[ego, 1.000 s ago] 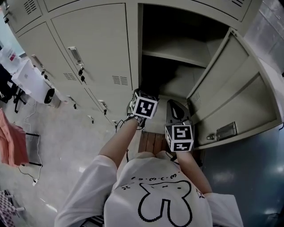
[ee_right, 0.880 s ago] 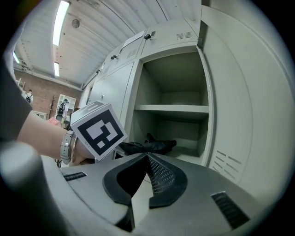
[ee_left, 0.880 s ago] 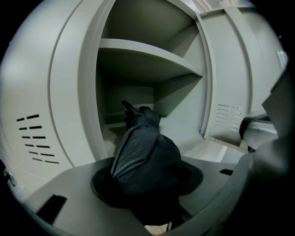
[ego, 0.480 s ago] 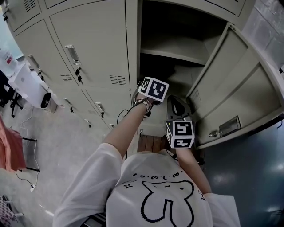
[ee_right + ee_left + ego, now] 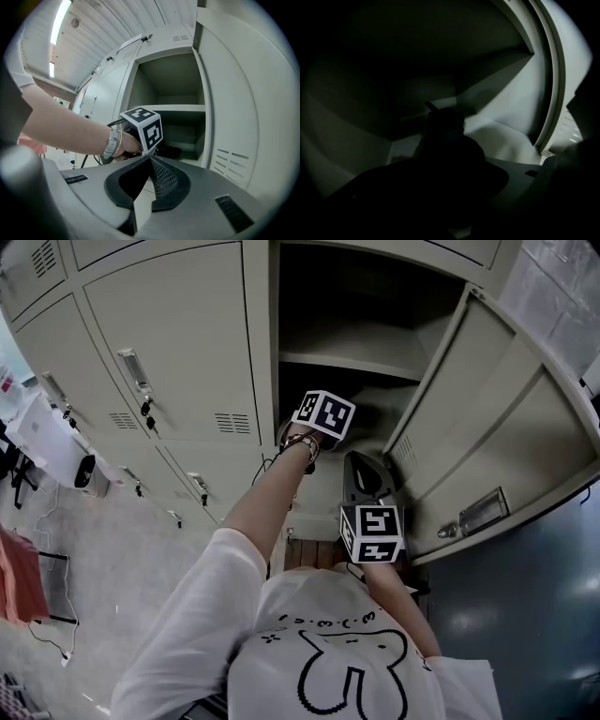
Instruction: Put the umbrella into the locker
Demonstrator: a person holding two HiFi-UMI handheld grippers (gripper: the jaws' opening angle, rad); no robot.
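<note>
The open locker (image 5: 441, 306) stands in front of me with its door (image 5: 497, 437) swung out to the right. My left arm reaches into the dark lower space under the shelf (image 5: 347, 365); the left gripper's marker cube (image 5: 324, 415) is at the opening. In the left gripper view a black shape, seemingly the umbrella (image 5: 445, 154), fills the space by the jaws over the pale locker floor (image 5: 511, 140). Those jaws are opening, but darkness hides whether the pads touch it. The right gripper (image 5: 149, 158) hangs outside the locker, shut and empty, pointing at the left hand (image 5: 126, 144).
Closed locker doors (image 5: 178, 343) with handles and keys run along the left. A white box (image 5: 52, 442) and cables lie on the floor at far left. A wooden bench top (image 5: 309, 554) is just below the locker. The door's latch (image 5: 483, 512) juts out near my right hand.
The left arm has stretched farther forward, carrying its cube from the locker's edge into the opening. The right gripper has stayed about where it was.
</note>
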